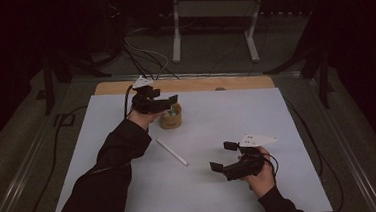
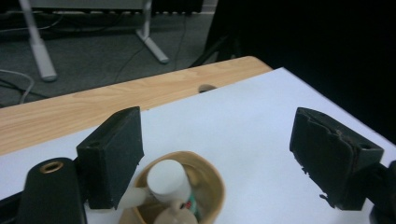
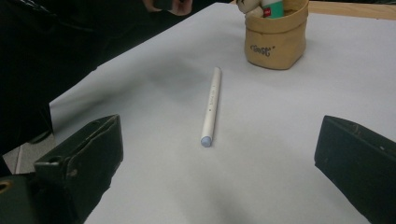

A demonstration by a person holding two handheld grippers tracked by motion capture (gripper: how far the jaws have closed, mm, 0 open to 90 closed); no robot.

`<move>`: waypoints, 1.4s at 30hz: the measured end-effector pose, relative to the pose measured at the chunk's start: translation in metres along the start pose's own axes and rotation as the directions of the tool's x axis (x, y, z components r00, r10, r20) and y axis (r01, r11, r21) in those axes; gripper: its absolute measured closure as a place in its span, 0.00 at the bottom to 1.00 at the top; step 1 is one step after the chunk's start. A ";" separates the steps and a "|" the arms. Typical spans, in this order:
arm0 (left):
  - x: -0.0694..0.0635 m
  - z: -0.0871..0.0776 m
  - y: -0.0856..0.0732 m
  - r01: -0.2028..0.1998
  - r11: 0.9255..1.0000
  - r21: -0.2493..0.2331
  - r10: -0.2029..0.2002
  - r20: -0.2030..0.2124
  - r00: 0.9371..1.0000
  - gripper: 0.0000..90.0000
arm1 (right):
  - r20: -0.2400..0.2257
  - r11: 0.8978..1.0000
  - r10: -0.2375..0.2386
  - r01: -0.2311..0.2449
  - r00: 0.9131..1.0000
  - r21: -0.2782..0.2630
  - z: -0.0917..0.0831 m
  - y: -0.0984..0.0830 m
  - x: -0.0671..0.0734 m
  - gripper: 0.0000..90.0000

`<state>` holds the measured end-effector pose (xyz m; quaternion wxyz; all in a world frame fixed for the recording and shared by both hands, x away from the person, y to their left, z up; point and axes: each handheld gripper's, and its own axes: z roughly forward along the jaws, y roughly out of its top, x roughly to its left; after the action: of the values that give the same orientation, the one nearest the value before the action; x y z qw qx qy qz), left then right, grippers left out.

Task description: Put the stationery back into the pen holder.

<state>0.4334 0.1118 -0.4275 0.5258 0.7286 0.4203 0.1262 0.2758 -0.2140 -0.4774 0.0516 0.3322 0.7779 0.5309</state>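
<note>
A small tan pouch point(image 1: 171, 119) stands upright on the white sheet, left of the middle, and holds a white-capped tube point(image 2: 168, 179) and other small items. My left gripper point(image 1: 171, 102) hovers just over its rim with the jaws open; in the left gripper view the pouch point(image 2: 208, 186) sits low between the jaws, nearer the left one, and nothing is pinched. A white pen point(image 1: 172, 152) lies flat on the sheet between the two hands. My right gripper point(image 1: 222, 156) rests open near the front right, pointing at the pen point(image 3: 211, 106), which lies well ahead of its jaws.
The white sheet point(image 1: 237, 117) covers most of a wooden table, whose bare strip point(image 1: 194, 83) with a small hole point(image 2: 205, 87) runs along the far edge. Beyond it are cables point(image 1: 142, 56) and a metal stand's legs point(image 1: 176, 36) on the dark floor.
</note>
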 end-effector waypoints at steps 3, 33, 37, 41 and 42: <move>-0.001 -0.008 0.001 0.001 1.000 -0.010 -0.001 0.027 1.000 0.17 | -0.001 1.000 0.001 -0.001 1.000 0.000 0.000 0.000 0.000 0.01; -0.028 -0.070 -0.049 -0.083 0.994 -0.069 0.099 0.289 0.952 0.01 | 0.034 0.999 -0.045 0.045 0.998 0.012 0.006 0.008 0.009 0.01; -0.031 -0.078 -0.060 -0.110 0.991 -0.082 0.130 0.301 0.945 0.01 | 0.026 0.999 -0.040 0.039 0.999 0.008 0.007 0.012 0.011 0.01; -0.033 -0.085 -0.070 -0.110 0.991 -0.078 0.129 0.311 0.942 0.01 | 0.010 0.999 -0.037 0.037 0.999 0.007 0.009 0.014 0.012 0.01; -0.034 -0.086 -0.072 -0.109 0.991 -0.078 0.128 0.313 0.941 0.01 | 0.008 0.999 -0.039 0.039 0.999 0.009 0.010 0.015 0.012 0.01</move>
<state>0.3239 0.1502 -0.4460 0.5993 0.7475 0.2818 0.0514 0.2779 -0.1961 -0.4655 0.0637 0.3195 0.7862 0.5251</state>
